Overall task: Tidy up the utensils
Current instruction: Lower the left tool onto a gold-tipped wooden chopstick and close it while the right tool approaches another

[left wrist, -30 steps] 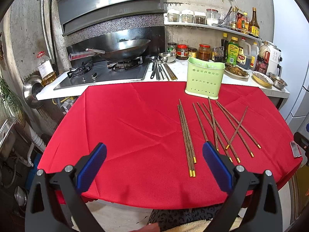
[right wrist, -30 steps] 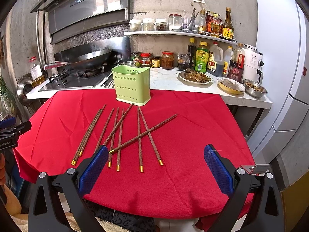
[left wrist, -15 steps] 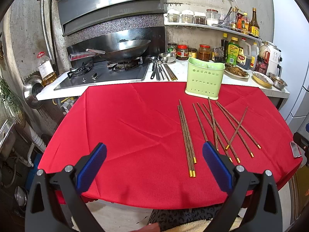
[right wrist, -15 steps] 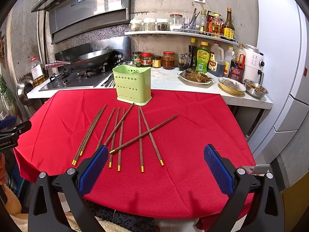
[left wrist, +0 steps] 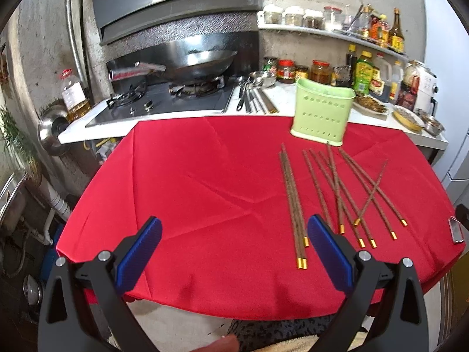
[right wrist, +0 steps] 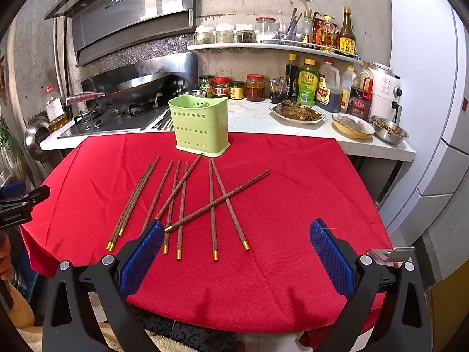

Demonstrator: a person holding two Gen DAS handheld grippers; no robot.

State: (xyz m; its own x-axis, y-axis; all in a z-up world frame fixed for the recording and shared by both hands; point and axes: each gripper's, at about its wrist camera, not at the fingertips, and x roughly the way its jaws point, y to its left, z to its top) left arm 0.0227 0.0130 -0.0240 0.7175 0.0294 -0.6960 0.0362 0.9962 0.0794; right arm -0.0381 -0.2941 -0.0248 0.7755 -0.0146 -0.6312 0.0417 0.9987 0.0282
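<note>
Chopsticks (right wrist: 181, 202) lie crossed before the green holder (right wrist: 201, 126); left gripper (left wrist: 234, 252) and right gripper (right wrist: 236, 252) gape wide, empty.

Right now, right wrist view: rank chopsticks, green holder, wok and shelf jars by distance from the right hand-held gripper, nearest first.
From the right hand-held gripper:
1. Chopsticks, loose on the red cloth, just ahead and left.
2. Green holder, upright at the cloth's far edge.
3. Wok, on the stove, back left.
4. Shelf jars, high on the back wall.
</note>
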